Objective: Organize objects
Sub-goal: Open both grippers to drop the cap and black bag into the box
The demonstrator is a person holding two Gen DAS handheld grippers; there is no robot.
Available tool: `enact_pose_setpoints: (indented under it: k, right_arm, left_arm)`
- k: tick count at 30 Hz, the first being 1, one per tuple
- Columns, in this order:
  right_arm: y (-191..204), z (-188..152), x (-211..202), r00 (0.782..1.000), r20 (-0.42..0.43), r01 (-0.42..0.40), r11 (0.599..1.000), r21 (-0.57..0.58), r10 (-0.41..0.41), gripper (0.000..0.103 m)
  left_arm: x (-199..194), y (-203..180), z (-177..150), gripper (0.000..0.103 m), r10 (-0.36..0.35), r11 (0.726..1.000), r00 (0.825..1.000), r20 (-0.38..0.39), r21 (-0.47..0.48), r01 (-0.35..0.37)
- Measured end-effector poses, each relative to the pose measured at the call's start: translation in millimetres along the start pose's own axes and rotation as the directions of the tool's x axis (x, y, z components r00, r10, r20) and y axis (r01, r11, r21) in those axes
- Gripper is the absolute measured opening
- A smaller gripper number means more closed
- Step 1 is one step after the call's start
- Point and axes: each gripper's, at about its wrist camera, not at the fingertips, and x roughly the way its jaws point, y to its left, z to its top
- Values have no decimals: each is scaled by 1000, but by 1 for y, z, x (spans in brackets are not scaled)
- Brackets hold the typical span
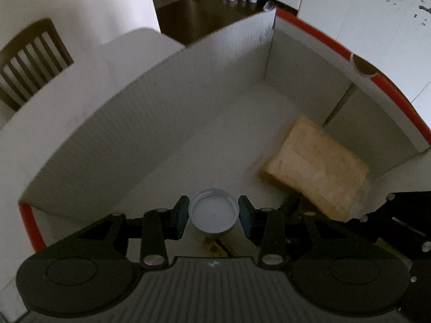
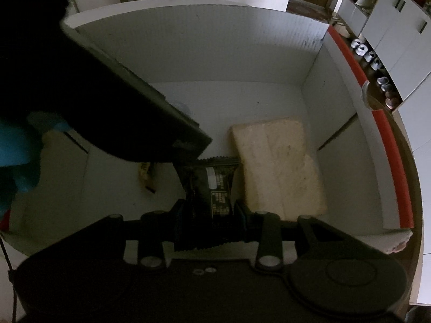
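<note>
Left wrist view: left gripper (image 1: 213, 216) is closed on a white cap (image 1: 213, 216), one pad on each side of its rim. Open side faces up, so its axis is roughly vertical; round, no long axis. It sits over the near floor of the white box (image 1: 150, 123), inside the walls. My guess is it's held low here so it can be set down flat, not dropped. A tan sponge (image 1: 315, 167) lies on the box floor to the right, long axis running near-right to far-left, well apart from the cap. A yellowish scrap (image 1: 215, 246) shows just under the cap; can't tell what it is.

Right wrist view: right gripper (image 2: 212, 215) is clamped on a black packet (image 2: 212, 185), fingers on its long edges near the near end. Long axis runs near to far, far crimped end pointing into the box, print side up. The packet's right edge is just beside the sponge (image 2: 280, 167); touching or not, can't tell. Probably lined up parallel to the sponge for a tidy row. The left gripper's body blocks the upper left of this view; the cap barely shows past it.
</note>
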Motion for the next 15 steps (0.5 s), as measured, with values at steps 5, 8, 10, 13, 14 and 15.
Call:
enact_pose_setpoints:
  k: [5,8,10,13,14,15]
  right_arm:
    - [-3,-1,0,1000,4,-15,1000,8,15,40]
    - [-5,-1,-2,1000,12,-25,999,21,25,41]
    - [-5,-1,-5,1000,18,-25,999,22,24,46]
    - [-8,-3,-12,999,31,-36,999,24,36,50]
    - [-8,-3,-13,999,36,-38,999,25,37,50]
    - [-9,-3,-15,998,40,-39,999,26,38,50]
  left_arm:
    - [7,1,-3,38,3,1000,1000,-24,-2,-3]
    - [7,3,-5,38,-3,1000,1000,-31,-10,3]
    - [7,3,-5,42,-9,1000,1000,-22,-15,9]
    - [2,4,-7,55,-20,999,1000,3,-28,20]
    - [1,4,-8,56,-20,999,1000,12,-29,21]
    - [-1,3,-9,57,-22,999,1000,21,-28,23]
